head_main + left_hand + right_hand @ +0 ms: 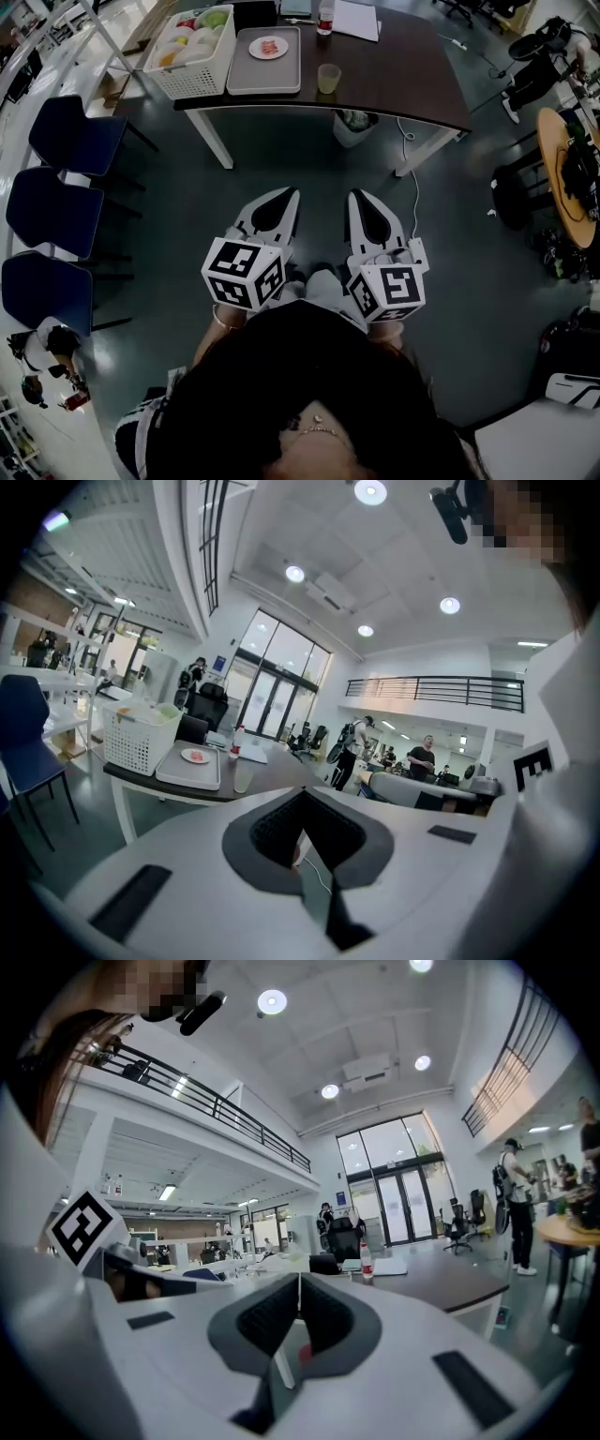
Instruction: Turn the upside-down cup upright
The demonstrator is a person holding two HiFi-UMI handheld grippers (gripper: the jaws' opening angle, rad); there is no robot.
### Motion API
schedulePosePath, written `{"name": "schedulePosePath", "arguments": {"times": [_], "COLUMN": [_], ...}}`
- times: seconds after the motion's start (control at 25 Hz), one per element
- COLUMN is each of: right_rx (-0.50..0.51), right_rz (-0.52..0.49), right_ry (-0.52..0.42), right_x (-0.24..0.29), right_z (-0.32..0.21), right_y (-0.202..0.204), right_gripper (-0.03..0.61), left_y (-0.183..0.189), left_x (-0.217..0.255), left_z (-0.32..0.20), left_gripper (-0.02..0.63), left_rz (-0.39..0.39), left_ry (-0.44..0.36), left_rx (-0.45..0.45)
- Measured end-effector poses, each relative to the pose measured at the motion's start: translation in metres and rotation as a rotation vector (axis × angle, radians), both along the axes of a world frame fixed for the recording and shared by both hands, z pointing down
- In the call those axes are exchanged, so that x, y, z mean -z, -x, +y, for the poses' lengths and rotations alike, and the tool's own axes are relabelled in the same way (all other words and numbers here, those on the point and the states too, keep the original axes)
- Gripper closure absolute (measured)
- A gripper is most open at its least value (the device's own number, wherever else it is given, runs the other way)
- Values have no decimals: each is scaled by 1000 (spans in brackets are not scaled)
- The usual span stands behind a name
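Note:
A pale translucent cup (328, 78) stands near the front edge of the dark table (412, 84), just right of a grey tray (264, 62). In the left gripper view the cup (243, 778) shows beside the tray (190, 767); which way up it stands I cannot tell. Both grippers hang over the floor, well short of the table and pointing toward it. My left gripper (284, 193) (302, 795) is shut with nothing in it. My right gripper (360, 195) (299, 1277) is shut and empty too. The right gripper view does not show the cup.
A white basket (188, 82) of fruit sits left of the tray, which carries a small plate (268, 47). A bottle (325, 17) and papers (356, 19) lie farther back. A white bin (354, 127) stands under the table. Three blue chairs (66, 133) line the left; people stand in the background.

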State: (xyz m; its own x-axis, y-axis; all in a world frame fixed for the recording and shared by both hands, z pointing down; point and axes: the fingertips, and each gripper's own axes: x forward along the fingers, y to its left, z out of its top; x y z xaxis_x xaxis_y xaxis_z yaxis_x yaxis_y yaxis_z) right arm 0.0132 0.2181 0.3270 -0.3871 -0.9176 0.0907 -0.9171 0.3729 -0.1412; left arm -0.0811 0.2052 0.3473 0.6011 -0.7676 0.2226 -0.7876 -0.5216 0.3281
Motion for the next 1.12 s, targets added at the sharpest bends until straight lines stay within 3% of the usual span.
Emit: {"name": "schedulePosePath", "arguments": {"times": [0.4,1.12], "right_rx": [0,54], "right_rz": [12,15], "right_ry": [-12,-2], "right_x": [-7,-11], "right_z": [-75,-281], "right_y": [-14,-59], "right_gripper": [560,560], "left_y": [-12,-54], "left_x": [-17,-20], "left_z": [-74,-271], "left_gripper": [618,618], "left_rz": [-2,-35], "left_ry": [22,34], "left_rx": [15,78]}}
